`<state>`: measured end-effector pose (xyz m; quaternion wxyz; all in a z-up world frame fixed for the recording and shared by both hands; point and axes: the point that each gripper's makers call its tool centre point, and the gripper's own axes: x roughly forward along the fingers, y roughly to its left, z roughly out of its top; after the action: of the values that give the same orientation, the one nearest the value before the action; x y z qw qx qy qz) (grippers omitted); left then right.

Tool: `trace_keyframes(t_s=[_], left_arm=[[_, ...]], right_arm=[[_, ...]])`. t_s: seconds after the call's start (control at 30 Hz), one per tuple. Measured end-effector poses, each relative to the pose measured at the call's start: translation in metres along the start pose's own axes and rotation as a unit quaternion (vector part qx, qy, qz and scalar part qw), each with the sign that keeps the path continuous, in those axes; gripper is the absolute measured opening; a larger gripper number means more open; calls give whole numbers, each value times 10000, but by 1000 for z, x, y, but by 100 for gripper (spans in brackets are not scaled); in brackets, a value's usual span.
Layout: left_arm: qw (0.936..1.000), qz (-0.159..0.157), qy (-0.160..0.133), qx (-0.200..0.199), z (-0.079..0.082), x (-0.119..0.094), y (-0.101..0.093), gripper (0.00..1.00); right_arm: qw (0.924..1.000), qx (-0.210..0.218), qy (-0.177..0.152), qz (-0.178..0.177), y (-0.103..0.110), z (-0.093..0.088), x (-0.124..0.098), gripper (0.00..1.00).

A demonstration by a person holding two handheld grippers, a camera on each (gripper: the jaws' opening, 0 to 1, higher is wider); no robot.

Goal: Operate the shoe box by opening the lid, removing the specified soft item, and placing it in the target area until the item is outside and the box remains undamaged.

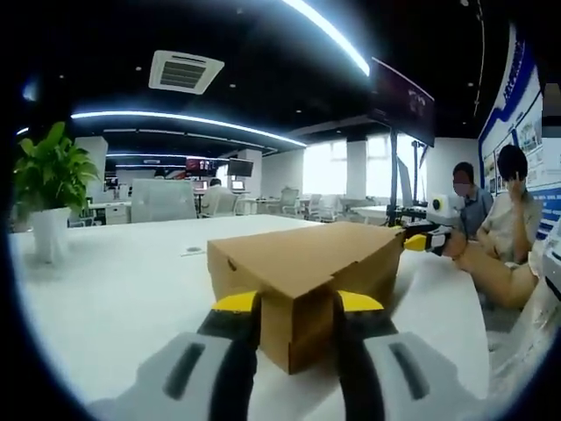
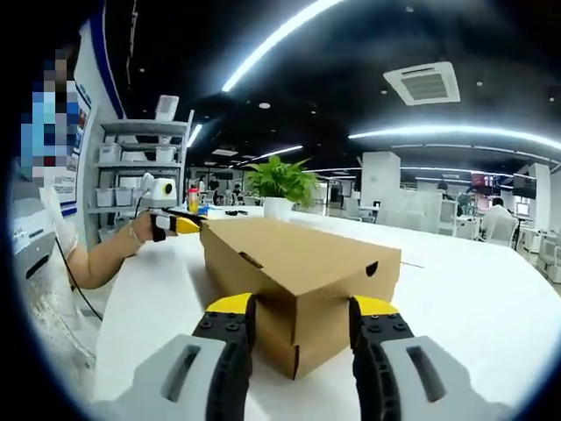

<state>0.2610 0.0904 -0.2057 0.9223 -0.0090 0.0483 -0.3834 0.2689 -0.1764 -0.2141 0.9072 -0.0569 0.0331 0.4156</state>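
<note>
Box (image 1: 307,272) of brown cardboard is seen lying on the white surface (image 1: 123,281), its lid shut, so nothing inside can be made out.

In the left gripper view, a potted plant (image 1: 48,189) is set at the far left of the surface, well apart from the box. The near corner of the box is flanked by the two yellow-tipped jaws of the left hand-held gripper (image 1: 298,309), which are held apart at about the corner's width; whether the cardboard is pressed cannot be told. At the far end of the box, on the right, the other hand-held gripper (image 1: 427,240) is seen close to the lid edge.

In the right gripper view, the left hand-held gripper (image 2: 175,224) is seen at the left, at the far end of the box (image 2: 298,272), held in a person's hand (image 2: 140,230). The plant (image 2: 280,184) stands beyond the box. The right hand-held gripper (image 2: 299,314) is spread open, one jaw on either side of the near corner; contact cannot be judged.
</note>
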Motion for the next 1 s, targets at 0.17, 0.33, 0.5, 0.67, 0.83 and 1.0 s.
trace_keyframes(t_s=[0.17, 0.33, 0.5, 0.67, 0.83, 1.0], left_arm=[[10000, -8, 95, -5, -4, 0, 2, 31], [9999, -9, 161, 42, -6, 1, 1, 31], [9998, 1, 179, 73, -6, 1, 0, 31], [9997, 44, 192, 142, -5, 2, 0, 31], [9996, 32, 208, 166, -5, 2, -3, 30], [9996, -30, 212, 160, -5, 2, -6, 29]], right_arm=[[10000, 60, 6, 25, -1, 0, -2, 41], [10000, 84, 4, 41, -1, 1, -2, 40], [9998, 191, -15, 70, -2, 1, -3, 40], [9997, 227, -34, 85, -3, 2, -3, 39], [9994, 345, -49, 70, -8, 1, -3, 38], [9991, 430, -67, -4, -11, 0, -3, 37]])
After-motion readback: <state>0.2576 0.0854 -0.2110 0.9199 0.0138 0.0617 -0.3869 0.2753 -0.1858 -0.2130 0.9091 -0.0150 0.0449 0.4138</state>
